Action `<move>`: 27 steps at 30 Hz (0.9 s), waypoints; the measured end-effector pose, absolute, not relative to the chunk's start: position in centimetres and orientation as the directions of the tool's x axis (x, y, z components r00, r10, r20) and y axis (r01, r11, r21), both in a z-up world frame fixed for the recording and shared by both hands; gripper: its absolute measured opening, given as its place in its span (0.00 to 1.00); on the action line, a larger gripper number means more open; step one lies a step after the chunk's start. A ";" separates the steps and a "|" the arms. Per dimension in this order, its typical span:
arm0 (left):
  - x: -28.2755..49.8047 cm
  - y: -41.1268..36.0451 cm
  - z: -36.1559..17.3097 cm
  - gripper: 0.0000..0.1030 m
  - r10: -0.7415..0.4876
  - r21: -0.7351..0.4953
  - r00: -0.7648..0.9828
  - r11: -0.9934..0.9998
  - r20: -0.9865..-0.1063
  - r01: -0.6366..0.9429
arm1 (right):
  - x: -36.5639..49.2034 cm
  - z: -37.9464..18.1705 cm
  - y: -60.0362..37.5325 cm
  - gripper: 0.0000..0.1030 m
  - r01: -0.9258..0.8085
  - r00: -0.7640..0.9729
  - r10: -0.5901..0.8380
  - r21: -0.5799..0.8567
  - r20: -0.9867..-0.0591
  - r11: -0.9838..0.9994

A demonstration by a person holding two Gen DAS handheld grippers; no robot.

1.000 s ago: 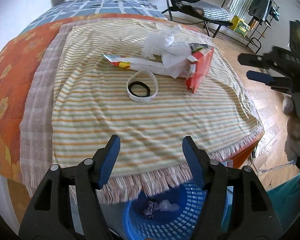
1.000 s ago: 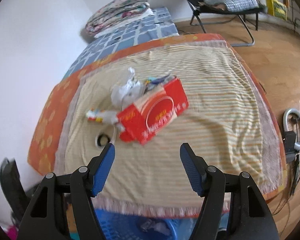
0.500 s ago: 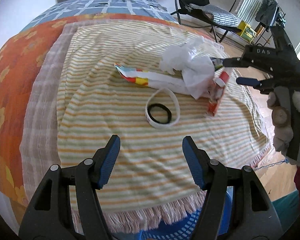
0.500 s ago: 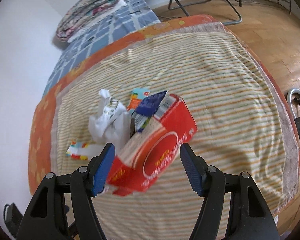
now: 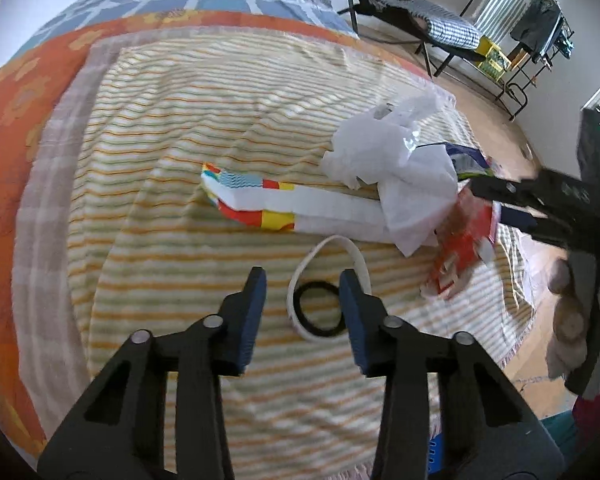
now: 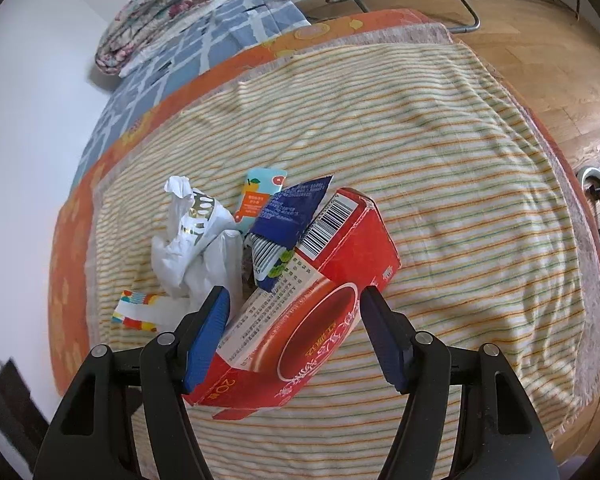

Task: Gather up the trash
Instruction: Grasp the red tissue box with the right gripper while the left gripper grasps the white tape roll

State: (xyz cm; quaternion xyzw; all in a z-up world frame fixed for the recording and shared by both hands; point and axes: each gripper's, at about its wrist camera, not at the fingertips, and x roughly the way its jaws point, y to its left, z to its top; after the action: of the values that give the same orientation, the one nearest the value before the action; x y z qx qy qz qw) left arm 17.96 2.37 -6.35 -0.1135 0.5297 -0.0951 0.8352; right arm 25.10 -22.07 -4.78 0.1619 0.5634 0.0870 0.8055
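Observation:
A white tape ring (image 5: 360, 264) with a black ring (image 5: 320, 312) inside it lies on the striped blanket (image 5: 180, 264). My left gripper (image 5: 302, 312) hangs over it, jaws closing, with the rings partly between the fingers and no pad pressing. A red carton (image 6: 340, 280), tilted, sits between the open fingers of my right gripper (image 6: 296, 336); the left wrist view shows that gripper (image 5: 496, 204) over the carton (image 5: 460, 248). A crumpled white plastic bag (image 6: 192, 248), a dark blue wrapper (image 6: 292, 208), an orange and teal pouch (image 6: 260, 192) and a colourful paper strip (image 5: 268, 208) lie beside it.
The blanket covers an orange flowered sheet (image 5: 16, 120) on a bed, with folded quilts (image 6: 160, 8) at the far end. A black folding chair (image 5: 420, 20) and a ring light (image 6: 596, 200) are on the wooden floor. A blue basket's rim (image 5: 432, 456) shows below the near edge.
My left gripper moved forward from the bed's near edge to the tape ring, and its jaws narrowed. My right gripper came down until the red carton sat between its fingers.

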 end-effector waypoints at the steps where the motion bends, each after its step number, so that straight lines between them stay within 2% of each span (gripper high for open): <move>1: 18.4 2.2 -6.5 0.36 -0.280 -0.289 0.413 0.956 -0.867 0.040 | 24.9 -4.7 -22.2 0.65 0.039 0.349 0.325 0.360 -0.879 0.932; 3: 19.2 1.9 -6.9 0.36 -0.285 -0.289 0.396 0.956 -0.873 0.049 | 24.6 -4.6 -22.7 0.65 0.038 0.344 0.338 0.372 -0.876 0.927; 7: 20.5 1.0 -8.2 0.26 -0.278 -0.275 0.347 0.960 -0.896 0.059 | 23.9 -5.2 -24.2 0.65 0.068 0.316 0.360 0.400 -0.878 0.914; 13: 21.3 0.1 -8.9 0.22 -0.245 -0.241 0.338 0.969 -0.909 0.054 | 22.9 -6.5 -26.0 0.65 0.105 0.290 0.431 0.476 -0.855 0.873; 14: 21.4 0.0 -8.9 0.19 -0.243 -0.239 0.337 0.969 -0.910 0.054 | 22.8 -6.6 -26.2 0.65 0.105 0.288 0.440 0.485 -0.850 0.868; 15: 21.5 -0.1 -8.9 0.09 -0.236 -0.231 0.334 0.971 -0.912 0.057 | 22.7 -6.6 -26.3 0.65 0.101 0.288 0.448 0.492 -0.846 0.865; 16: 21.6 -0.3 -8.9 0.08 -0.226 -0.219 0.330 0.974 -0.916 0.060 | 22.6 -6.5 -26.3 0.65 0.096 0.291 0.452 0.495 -0.843 0.863; 21: 21.8 -0.7 -9.0 0.02 -0.195 -0.184 0.343 0.981 -0.919 0.067 | 21.8 -5.9 -26.2 0.65 0.071 0.305 0.462 0.503 -0.833 0.861; 26: 21.1 0.0 -8.7 0.00 -0.228 -0.232 0.361 0.972 -0.904 0.032 | 21.1 -6.0 -26.0 0.65 0.050 0.311 0.453 0.490 -0.835 0.870; 27: 20.8 0.1 -8.5 0.00 -0.234 -0.239 0.365 0.971 -0.901 0.032 | 21.0 -6.1 -26.0 0.58 0.049 0.312 0.447 0.484 -0.838 0.873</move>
State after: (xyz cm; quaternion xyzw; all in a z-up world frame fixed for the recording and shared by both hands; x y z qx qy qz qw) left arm 20.84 0.10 -8.53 -0.0905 0.5578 -0.0809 0.8211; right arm 21.01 -25.98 -6.08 0.2168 0.5725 0.1276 0.7804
